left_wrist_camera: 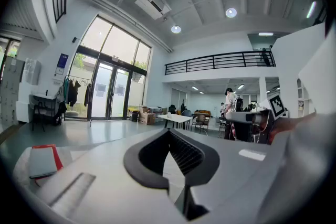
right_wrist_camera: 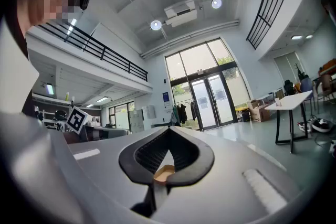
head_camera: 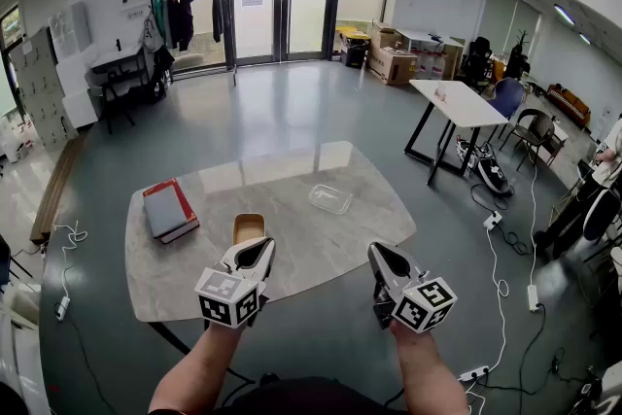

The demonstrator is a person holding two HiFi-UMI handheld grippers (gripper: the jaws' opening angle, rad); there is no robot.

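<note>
Currently, at the left edge of the marble table (head_camera: 321, 253), a red book (head_camera: 170, 209) lies flat, well apart from both tools. To its right, in the lower centre of the head view, the left gripper (head_camera: 258, 250) is held over the near part of the table with its tips pointing toward the top of the frame. The left gripper view shows this gripper (left_wrist_camera: 169, 132) with jaws together at the tips and nothing clamped; only pale tabletop shows through the loop of the pads. A small tan box (head_camera: 249, 227) sits just beyond those tips, directly ahead of them. Its long axis runs toward the top of the frame, roughly in line with the jaws; contact cannot be confirmed. Further up and to the right, a clear plastic container (head_camera: 330, 198) rests on the table, between the two tools' lines but apart from both. At lower right, the right gripper (head_camera: 381, 255) hovers at the table's near edge, jaws likewise closed at the tips and empty (right_wrist_camera: 169, 131); the tan box (right_wrist_camera: 164, 172) appears through its pad opening, well off. The left gripper is clearly the nearer to the box.
</note>
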